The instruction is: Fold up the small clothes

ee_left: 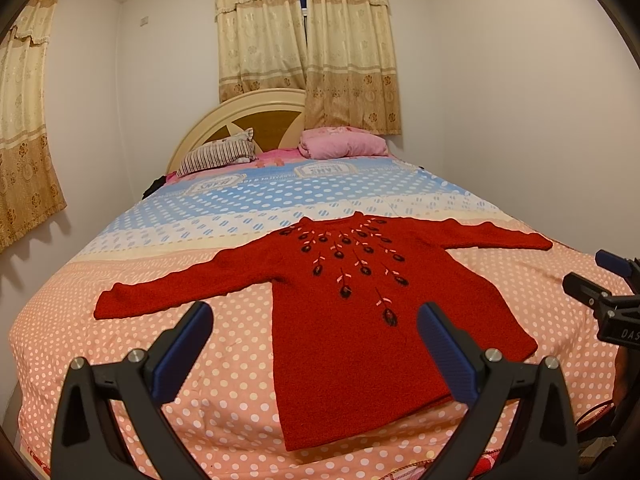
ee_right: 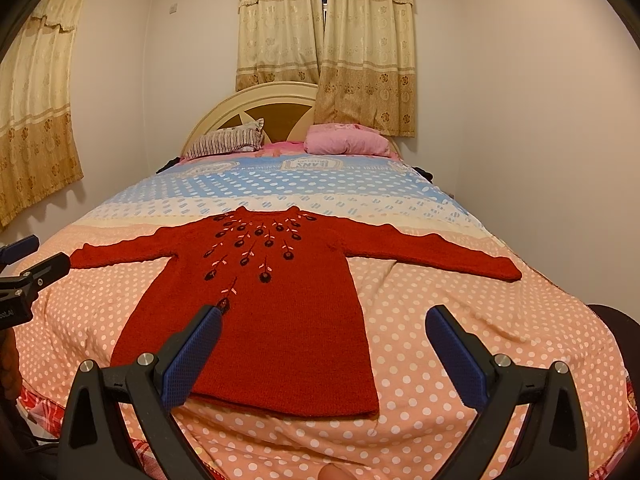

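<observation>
L gripper (ee_left: 316, 340) jaws spread wide, holding nothing, above the hem end of a red knit sweater (ee_left: 340, 304). Sweater lies flat, front up, on polka-dot bedspread (ee_left: 200, 360), both sleeves out to the sides, neck toward headboard (ee_left: 240, 120). Dark flower embroidery (ee_left: 348, 260) on chest. R gripper (ee_right: 324, 344) also spread wide, empty, over sweater's lower right edge.

White walls (ee_left: 500, 100), gold floral curtains (ee_left: 348, 64), cream arched headboard (ee_left: 224, 114), polka-dot bedspread (ee_left: 120, 344), pink pillow (ee_left: 344, 144)
</observation>
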